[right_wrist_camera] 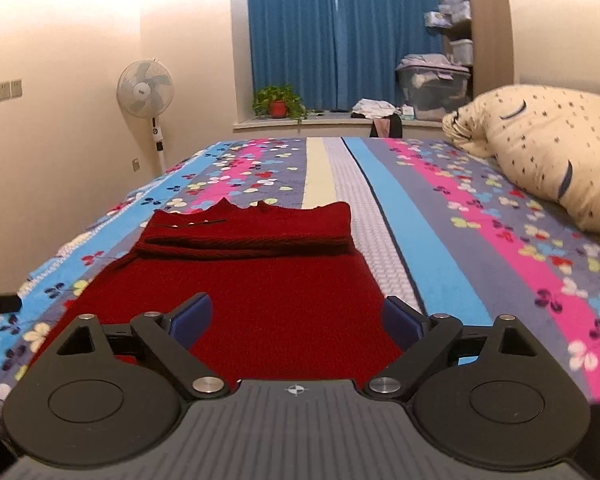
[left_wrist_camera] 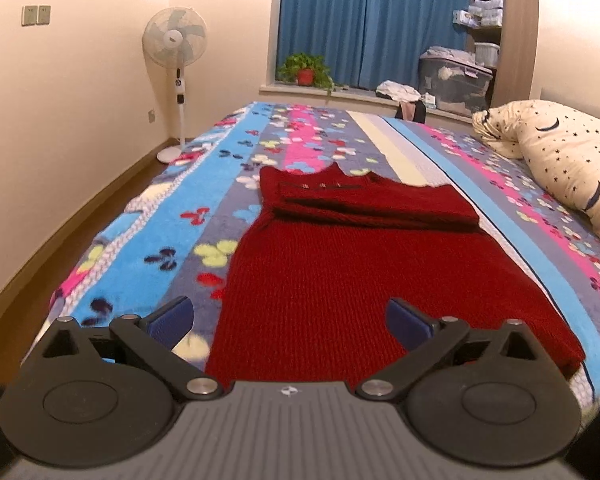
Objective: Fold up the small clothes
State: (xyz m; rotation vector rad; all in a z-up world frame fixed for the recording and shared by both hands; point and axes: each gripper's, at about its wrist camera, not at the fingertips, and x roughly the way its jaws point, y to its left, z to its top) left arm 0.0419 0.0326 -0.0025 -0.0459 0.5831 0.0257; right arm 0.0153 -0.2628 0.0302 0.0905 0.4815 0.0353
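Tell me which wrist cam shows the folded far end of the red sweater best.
Right wrist. The red sweater sits centred there, its folded band seen straight on and evenly. The left wrist view shows the same sweater skewed, the band running diagonally toward the right.

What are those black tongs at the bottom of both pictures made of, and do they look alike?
Both look the same. The left tongs and right tongs each have two black linkage arms with silver pivot pins, round black discs at the sides, and dark blue textured pads at the tips. Between the discs sits a grey ribbed body with a small crosshair mark.
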